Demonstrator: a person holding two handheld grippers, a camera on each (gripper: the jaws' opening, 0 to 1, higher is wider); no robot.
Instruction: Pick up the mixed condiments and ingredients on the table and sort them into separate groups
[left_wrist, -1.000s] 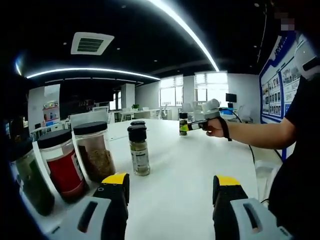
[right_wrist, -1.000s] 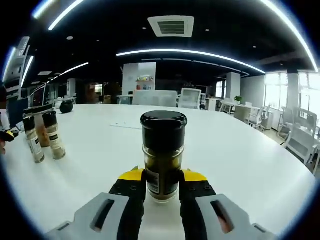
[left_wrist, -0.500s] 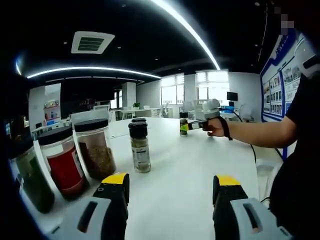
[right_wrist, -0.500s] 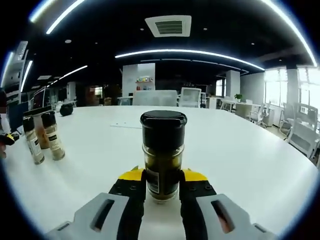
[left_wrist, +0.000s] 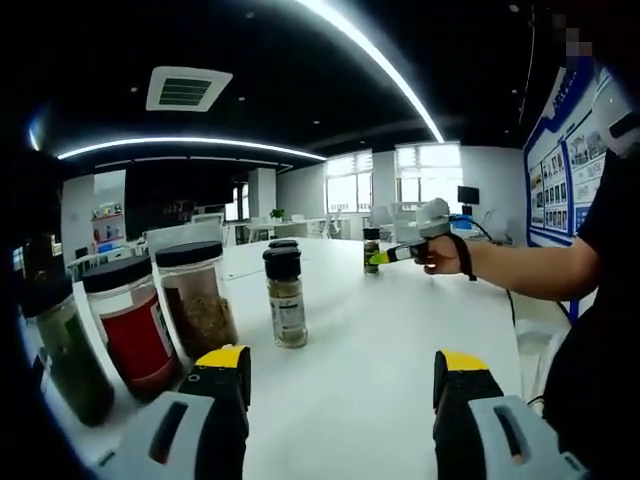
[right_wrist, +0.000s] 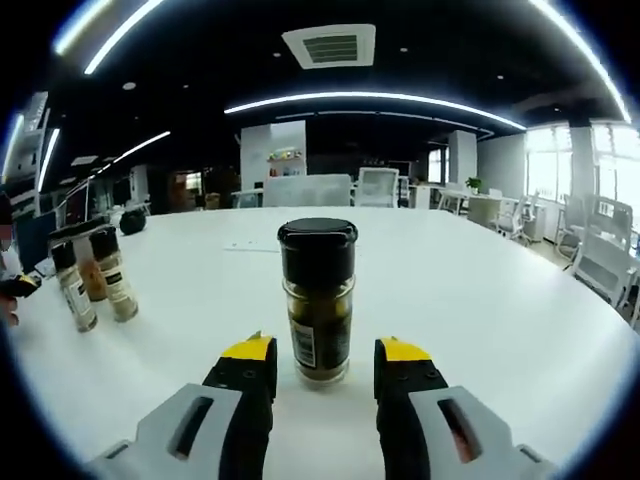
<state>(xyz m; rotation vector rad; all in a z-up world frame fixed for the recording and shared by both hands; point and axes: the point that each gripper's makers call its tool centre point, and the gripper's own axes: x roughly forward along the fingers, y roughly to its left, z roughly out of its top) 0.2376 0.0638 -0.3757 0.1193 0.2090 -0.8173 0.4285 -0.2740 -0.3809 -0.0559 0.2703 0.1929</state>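
Right gripper view: a black-capped spice bottle (right_wrist: 317, 300) is seen standing upright on the white table (right_wrist: 480, 300), its long axis vertical and its cap uppermost. The right gripper (right_wrist: 318, 352) is positioned around the bottle with its yellow-tipped jaws spread; a gap is visible on each side, so nothing is gripped. Half a second earlier the jaws were pressed against the bottle's sides; they have since been parted and the bottle is left free on the table. Three slim shaker bottles (right_wrist: 96, 288) are grouped at the left of this view, upright and close together. Left gripper view: the left gripper (left_wrist: 340, 372) is held wide open above the table with nothing between its jaws. Three wide jars are lined up at the left, all upright: one with green contents (left_wrist: 62, 350), one with red contents (left_wrist: 128, 325) and one with brown contents (left_wrist: 195, 300). A slim shaker (left_wrist: 285, 298) stands just beyond them, with a second cap visible behind it. The released bottle is seen farther off, just ahead of the other gripper.
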